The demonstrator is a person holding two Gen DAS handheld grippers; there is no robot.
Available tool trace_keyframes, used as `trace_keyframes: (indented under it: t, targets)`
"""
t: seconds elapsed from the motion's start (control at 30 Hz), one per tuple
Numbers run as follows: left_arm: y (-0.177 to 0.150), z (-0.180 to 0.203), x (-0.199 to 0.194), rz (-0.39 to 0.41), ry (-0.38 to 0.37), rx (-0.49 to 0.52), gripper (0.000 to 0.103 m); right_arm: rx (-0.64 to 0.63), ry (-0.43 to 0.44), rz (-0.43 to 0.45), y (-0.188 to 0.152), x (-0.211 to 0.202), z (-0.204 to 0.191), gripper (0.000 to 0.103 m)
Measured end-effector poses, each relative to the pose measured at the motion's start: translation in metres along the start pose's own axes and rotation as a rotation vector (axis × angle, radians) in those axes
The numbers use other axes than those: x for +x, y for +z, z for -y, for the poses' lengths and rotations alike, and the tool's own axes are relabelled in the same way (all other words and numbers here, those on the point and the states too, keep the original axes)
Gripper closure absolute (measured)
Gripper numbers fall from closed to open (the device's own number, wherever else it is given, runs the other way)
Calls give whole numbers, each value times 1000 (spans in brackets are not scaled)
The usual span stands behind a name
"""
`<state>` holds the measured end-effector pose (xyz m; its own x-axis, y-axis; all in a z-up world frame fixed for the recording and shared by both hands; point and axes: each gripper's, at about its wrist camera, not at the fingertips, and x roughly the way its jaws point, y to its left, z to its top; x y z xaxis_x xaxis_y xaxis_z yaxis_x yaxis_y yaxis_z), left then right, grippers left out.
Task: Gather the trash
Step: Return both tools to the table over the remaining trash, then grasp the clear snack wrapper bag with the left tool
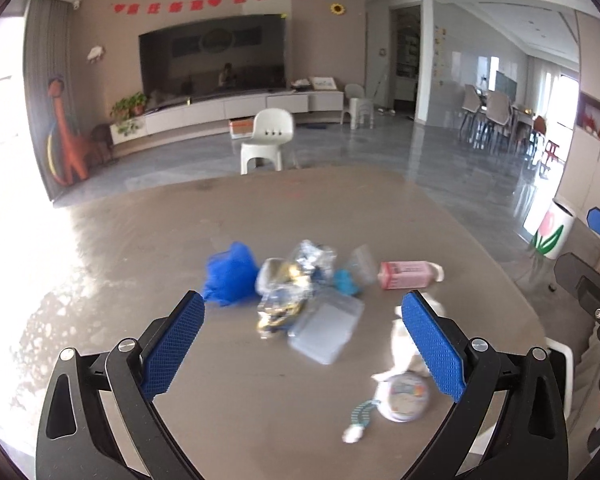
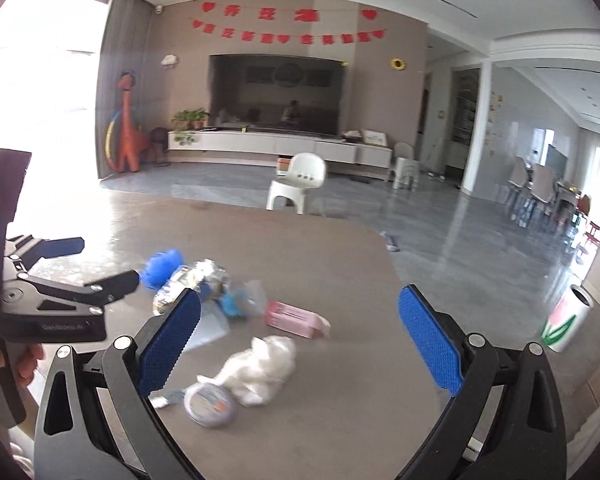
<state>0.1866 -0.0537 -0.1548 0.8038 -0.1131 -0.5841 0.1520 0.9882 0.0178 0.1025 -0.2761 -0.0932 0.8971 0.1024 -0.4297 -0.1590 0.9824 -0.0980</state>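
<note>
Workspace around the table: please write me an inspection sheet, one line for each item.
Surface: grey-brown table, trash near its middle.
Job's things: blue wad, foil wrappers, clear plastic tray, pink carton, white crumpled bag, round lid.
Clutter: nothing seen.
Grippers: left gripper and right gripper both open, empty.
Cables: nothing seen.
Surroundings: white bin with tulip on the floor, white stool.

Home living room: television (image 1: 214,60), dining chairs (image 1: 496,116).
</note>
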Motion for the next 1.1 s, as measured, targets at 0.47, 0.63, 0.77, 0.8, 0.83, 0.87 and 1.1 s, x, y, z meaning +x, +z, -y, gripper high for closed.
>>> trace_keyframes:
  t: [0.47, 0.63, 0.77, 0.8, 0.83, 0.87, 1.1]
  targets:
    - [-3, -29, 59, -22, 4, 41, 6, -15, 78, -34, 19, 83, -61, 5]
    - [-6, -26, 89, -40, -27, 60, 14, 1, 88, -19, 14, 102, -67, 5]
    - [-9, -22, 122, -117, -47, 72, 35, 25, 98, -27, 2, 113, -62, 5]
    - [-10, -21, 127, -128, -52, 67, 35, 30, 101, -39, 0, 115, -60, 5]
    - [-10, -21, 133, -140, -62, 64, 35, 32, 101, -46, -2, 116, -58, 5]
    - [-10, -19, 138, -148, -69, 66, 35, 33, 96, -53, -5, 117, -56, 5]
    - [-16, -4, 159, -194, -136, 88, 56, 70, 79, -75, -11, 117, -45, 5]
